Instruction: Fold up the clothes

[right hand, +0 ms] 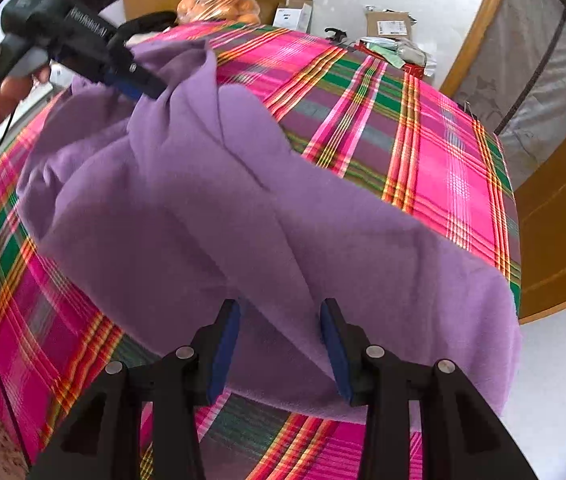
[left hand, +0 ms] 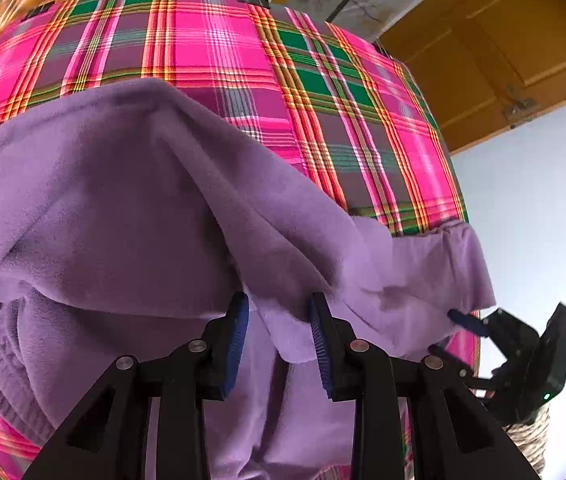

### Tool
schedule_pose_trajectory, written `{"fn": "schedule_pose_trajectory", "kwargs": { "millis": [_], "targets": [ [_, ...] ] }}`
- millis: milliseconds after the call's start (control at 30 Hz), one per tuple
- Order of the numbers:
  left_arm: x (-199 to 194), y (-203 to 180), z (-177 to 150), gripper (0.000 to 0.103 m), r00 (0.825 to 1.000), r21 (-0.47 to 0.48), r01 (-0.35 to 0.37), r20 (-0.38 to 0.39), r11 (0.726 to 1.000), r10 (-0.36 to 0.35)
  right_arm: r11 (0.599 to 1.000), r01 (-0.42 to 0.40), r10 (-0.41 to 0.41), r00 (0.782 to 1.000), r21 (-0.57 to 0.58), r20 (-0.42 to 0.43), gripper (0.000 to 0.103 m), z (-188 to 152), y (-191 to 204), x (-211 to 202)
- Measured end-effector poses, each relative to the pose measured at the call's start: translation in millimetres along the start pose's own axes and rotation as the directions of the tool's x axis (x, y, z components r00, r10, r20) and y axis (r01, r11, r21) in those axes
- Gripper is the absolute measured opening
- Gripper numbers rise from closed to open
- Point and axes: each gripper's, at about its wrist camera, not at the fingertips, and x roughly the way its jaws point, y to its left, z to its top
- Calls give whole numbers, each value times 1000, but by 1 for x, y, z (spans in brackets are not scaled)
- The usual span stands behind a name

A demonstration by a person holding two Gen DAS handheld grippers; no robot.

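Left hand-held gripper [left hand: 279,312] pinches a fold of the purple fleece garment [left hand: 131,208]; right hand-held gripper [right hand: 281,316] grips its other edge, lifting it over the plaid-covered surface [right hand: 443,168].

The plaid tablecloth [right hand: 455,184] lies bare and open beyond the purple garment [right hand: 211,200], out to the right edge. Along the far edge a bag of oranges [right hand: 219,2], small boxes [right hand: 297,14] and a red packet [right hand: 399,56] block passage, and a wooden door [left hand: 503,48] stands near the table's corner.
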Motion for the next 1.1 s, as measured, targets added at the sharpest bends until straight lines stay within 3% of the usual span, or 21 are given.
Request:
{"fn": "schedule_pose_trajectory", "kwargs": {
  "millis": [100,200,267,367,500,667,867,1100],
  "targets": [
    [-2,4,-2,34,1000,-26,14,4,1000,-14,999,33,-33,999,-20,-2,42,-2,5,3],
    [-2,4,-4,35,997,-47,77,-3,996,-77,999,43,-44,999,-14,-3,42,-3,5,6],
    [1,4,-4,43,994,-50,110,-11,993,-111,999,40,-40,999,10,-3,40,-3,0,7],
    [5,13,-1,46,988,-118,154,-3,981,-156,999,31,-31,1000,41,1,36,-4,-7,8],
    [14,22,1,47,978,-215,196,-23,957,-206,997,24,-24,1000,69,7,23,-4,-14,9],
    [20,25,4,45,972,-261,214,-35,941,-231,997,29,-31,999,77,17,9,-3,-15,8],
    [16,29,5,17,978,-284,193,-24,939,-209,996,41,-45,998,82,52,6,3,-19,-5],
    [-2,25,3,10,979,-261,202,15,944,-205,992,68,-82,989,111,125,6,18,-31,-27]
  ]
}}
